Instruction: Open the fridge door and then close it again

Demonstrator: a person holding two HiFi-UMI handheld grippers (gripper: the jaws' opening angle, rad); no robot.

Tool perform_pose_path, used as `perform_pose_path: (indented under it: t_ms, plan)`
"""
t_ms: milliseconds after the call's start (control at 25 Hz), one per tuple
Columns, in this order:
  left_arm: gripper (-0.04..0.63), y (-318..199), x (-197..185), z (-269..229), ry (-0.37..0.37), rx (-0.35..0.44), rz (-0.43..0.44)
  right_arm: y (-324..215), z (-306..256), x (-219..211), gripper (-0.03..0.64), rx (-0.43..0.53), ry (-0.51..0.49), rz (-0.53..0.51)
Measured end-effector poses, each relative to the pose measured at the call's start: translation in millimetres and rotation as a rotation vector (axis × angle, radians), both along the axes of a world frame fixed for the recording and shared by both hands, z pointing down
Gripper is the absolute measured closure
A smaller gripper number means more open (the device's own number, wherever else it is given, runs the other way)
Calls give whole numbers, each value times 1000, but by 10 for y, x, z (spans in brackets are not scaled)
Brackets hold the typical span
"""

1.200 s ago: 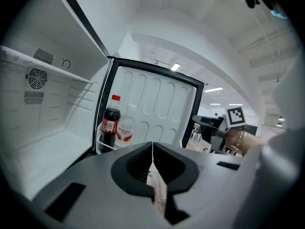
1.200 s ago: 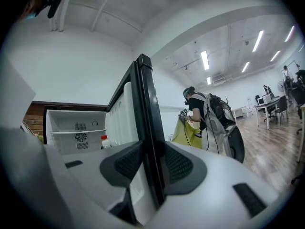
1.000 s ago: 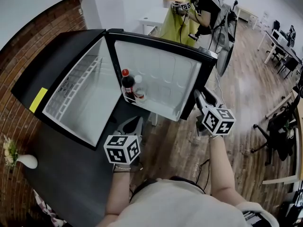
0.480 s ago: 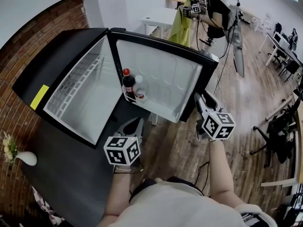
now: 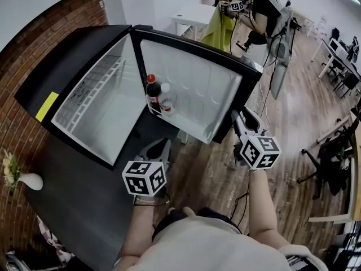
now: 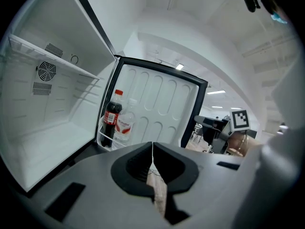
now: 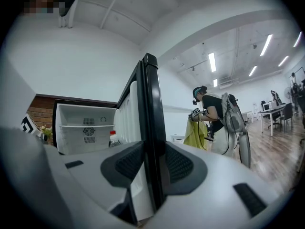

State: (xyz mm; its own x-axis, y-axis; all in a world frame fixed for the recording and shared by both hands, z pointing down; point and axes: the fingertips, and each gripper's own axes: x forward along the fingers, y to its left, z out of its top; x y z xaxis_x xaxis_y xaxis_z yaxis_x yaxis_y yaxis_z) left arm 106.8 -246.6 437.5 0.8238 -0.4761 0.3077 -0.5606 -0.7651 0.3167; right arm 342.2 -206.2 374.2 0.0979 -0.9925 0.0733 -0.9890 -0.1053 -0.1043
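Fridge door [image 5: 194, 92] is wide open, swung out to the right of the small black fridge [image 5: 62, 72]. Far on the left, a white vase [image 5: 29, 179] with flowers [image 5: 9, 168] sits by the brick wall [image 5: 34, 38]. The fridge stands on a dark table [image 5: 73, 213]. It has a yellow sticker [image 5: 47, 106] on its top. Inside, it is white, with a wire shelf [image 5: 93, 97].

The rack on the inside of the door holds a cola bottle [image 5: 152, 97] with a red cap. A clear bottle [image 5: 166, 101] stands just beside it.

Below the bottles is the left gripper [image 5: 159, 148], over the edge of the table. It points at the inside of the door. Its two jaws are shut tight against each other, and it holds no part of the door.

The right gripper [image 5: 237, 120] is at the far free edge of the fridge door. That black edge runs between its two jaws. The jaws have just been closing, and both pads press on the edge, one on each side.

Farther back on the right, a person [image 5: 265, 10] stands on the wooden floor [image 5: 208, 174] by a white table [image 5: 189, 18], with a yellow-green cloth [image 5: 217, 30] in front of them.
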Motion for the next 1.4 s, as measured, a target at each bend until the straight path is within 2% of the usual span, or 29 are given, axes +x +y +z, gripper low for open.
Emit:
perform_pose_path:
  t_ms: [120, 360, 640, 680, 1120, 1200, 1400]
  plan:
    - [586, 61, -14, 0, -2, -1, -1, 70, -8, -83, 492, -11, 29, -19]
    - [586, 135, -109, 6, -13, 5, -15, 198, 4, -304, 492, -64, 152, -80]
    - [586, 218, -233, -1, -13, 7, -35, 342, -47, -591, 501, -22, 167, -159]
    - [586, 225, -251, 1, -11, 5, -38, 362, -31, -643, 534, -18, 168, -180]
    - [586, 370, -505, -41, -10, 15, -85, 600, -9, -1353, 540, 60, 152, -482]
    - [586, 384, -583, -25, -12, 13, -100, 616, -9, -1489, 576, 69, 150, -524]
    - [586, 389, -808, -30, -22, 26, -139, 603, -24, -1959, 614, 97, 133, -695]
